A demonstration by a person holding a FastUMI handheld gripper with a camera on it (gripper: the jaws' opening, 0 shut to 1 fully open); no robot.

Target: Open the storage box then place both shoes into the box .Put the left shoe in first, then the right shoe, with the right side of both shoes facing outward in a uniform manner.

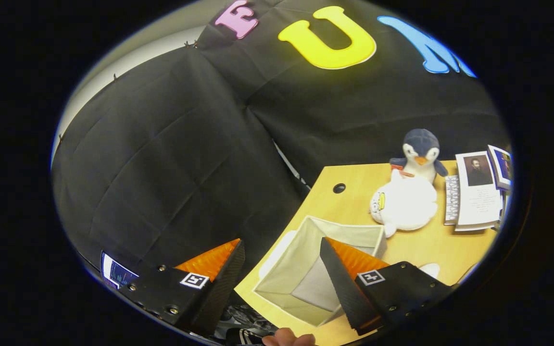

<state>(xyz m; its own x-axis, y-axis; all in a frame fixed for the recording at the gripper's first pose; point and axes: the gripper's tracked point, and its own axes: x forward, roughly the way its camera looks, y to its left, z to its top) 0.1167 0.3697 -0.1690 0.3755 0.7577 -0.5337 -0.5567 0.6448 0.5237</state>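
Holding the gripper [282, 269] above the corner of the wooden table [416, 250], you have its fingers spread wide apart with nothing gripped between them. In the gripper view, the storage box [306, 274], a pale fabric bin with its top open and its inside bare, sits on the table's near corner, just ahead of the fingers and partly behind the right one. Beyond the box, a white plush toy [404, 204] lies on the table, and a penguin plush [420, 151] stands just behind it, touching it. Beside those toys, farther from the box, some printed booklets [476, 192] lie stacked. Below the table edge nearest the box, between the fingers, a dark shoe [243, 324] with white stripes shows partly, and your fingertip [289, 339] is just beside it.
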